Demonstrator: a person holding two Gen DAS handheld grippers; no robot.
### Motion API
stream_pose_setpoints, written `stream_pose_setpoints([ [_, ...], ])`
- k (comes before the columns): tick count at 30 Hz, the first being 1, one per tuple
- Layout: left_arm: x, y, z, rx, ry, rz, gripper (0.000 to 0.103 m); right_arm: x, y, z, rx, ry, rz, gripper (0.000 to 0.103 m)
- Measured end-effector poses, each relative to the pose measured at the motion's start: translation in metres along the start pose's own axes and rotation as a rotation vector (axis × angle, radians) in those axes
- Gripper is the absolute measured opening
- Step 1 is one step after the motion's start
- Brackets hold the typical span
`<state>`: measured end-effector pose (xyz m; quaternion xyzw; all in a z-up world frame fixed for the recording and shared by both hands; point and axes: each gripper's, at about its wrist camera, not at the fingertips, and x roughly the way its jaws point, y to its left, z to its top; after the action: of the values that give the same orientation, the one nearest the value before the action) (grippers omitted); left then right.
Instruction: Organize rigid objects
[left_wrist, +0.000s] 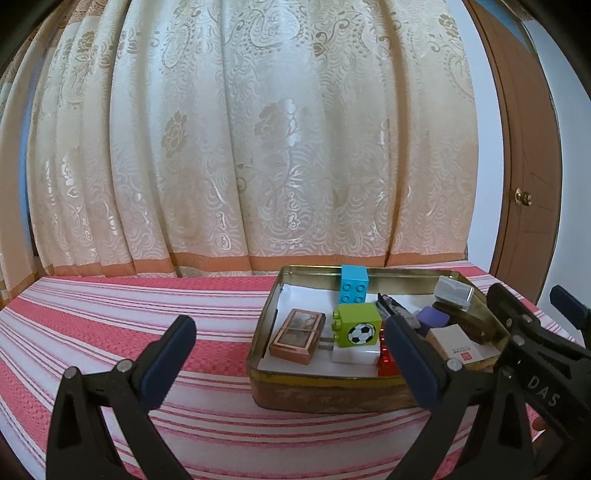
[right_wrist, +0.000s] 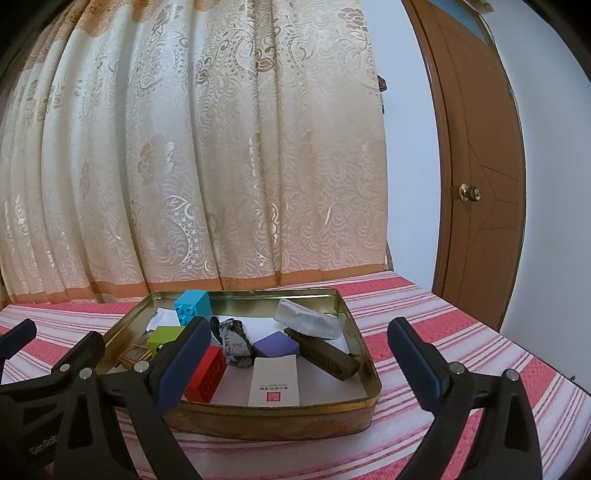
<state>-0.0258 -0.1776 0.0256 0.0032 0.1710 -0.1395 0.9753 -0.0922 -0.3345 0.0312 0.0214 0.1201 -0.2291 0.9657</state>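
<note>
A shallow gold tin (left_wrist: 325, 391) (right_wrist: 277, 417) sits on the striped cloth, holding a blue brick (left_wrist: 354, 284) (right_wrist: 192, 304), a green brick with a football print (left_wrist: 356, 328) (right_wrist: 164, 338), a red brick (left_wrist: 386, 356) (right_wrist: 207, 373), a copper-framed box (left_wrist: 297, 336), a purple block (right_wrist: 275, 343), a white card box (right_wrist: 275, 380), a dark brown bar (right_wrist: 321, 352), a clear plastic piece (right_wrist: 308, 317) and a mottled stone (right_wrist: 234, 341). My left gripper (left_wrist: 291, 360) is open, empty, before the tin's near left corner. My right gripper (right_wrist: 301, 363) (left_wrist: 535, 306) is open and empty over the tin's near edge.
The table wears a pink and white striped cloth (left_wrist: 129, 314), with bare cloth left of the tin and right of it (right_wrist: 461, 332). A cream patterned curtain (left_wrist: 240, 147) hangs behind the table. A brown door with a brass knob (right_wrist: 469, 192) stands at the right.
</note>
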Motion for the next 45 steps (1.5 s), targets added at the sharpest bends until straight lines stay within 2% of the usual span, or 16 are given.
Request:
stream_pose_setpoints([
  [18,-0.0011,0.0,-0.0012,-0.002,0.001,0.081,0.103,-0.0001,-0.0003,0.0,0.004,0.001,-0.001,0.098],
  [31,-0.0024,-0.0044,0.0004,0.019,-0.001,0.087,0.103,-0.0006,-0.004,0.0004,0.02,0.001,-0.001,0.098],
  [38,-0.0027,-0.0055,0.0002,0.028,-0.001,0.038,0.103,0.0001,-0.0055,0.0005,0.021,0.003,-0.002,0.098],
  [45,-0.0022,-0.0057,0.0007,0.025,-0.002,0.031,0.103,0.0006,-0.0047,0.0006,0.017,0.004,0.0,0.098],
])
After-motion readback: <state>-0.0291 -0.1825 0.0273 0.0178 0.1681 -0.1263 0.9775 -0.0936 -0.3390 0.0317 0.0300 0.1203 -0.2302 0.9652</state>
